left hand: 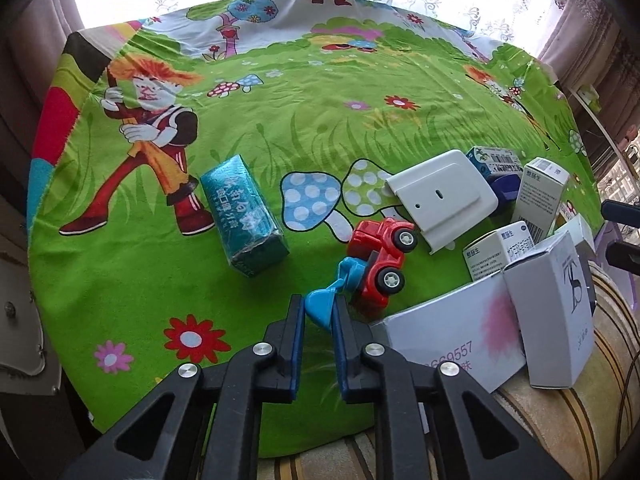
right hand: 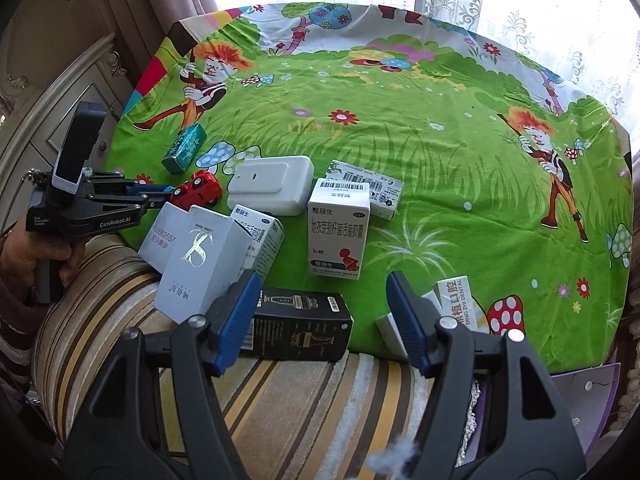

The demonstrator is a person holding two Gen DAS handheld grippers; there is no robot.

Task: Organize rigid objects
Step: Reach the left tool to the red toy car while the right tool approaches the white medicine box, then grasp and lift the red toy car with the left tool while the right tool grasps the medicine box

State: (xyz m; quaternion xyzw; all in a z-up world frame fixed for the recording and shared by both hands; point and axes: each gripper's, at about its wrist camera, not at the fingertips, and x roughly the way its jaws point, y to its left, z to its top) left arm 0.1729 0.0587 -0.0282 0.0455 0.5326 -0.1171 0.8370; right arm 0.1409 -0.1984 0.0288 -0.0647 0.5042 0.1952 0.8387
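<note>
While my left tongs (left hand: 320, 312) pinch the blue scoop (left hand: 320, 305) of the red toy truck (left hand: 380, 258), hard glossy plastic tipped on its side just beyond them, my right tongs (right hand: 320, 320) gape empty over the matte black carton (right hand: 298, 326) lying crosswise at the worktop's (right hand: 400, 128) near edge.

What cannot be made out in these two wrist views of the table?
- Red toy truck: right wrist view, front hidden by the left gripper.
- White box with pink print: left wrist view, text hidden behind left gripper.
- Black carton: label too small.
</note>
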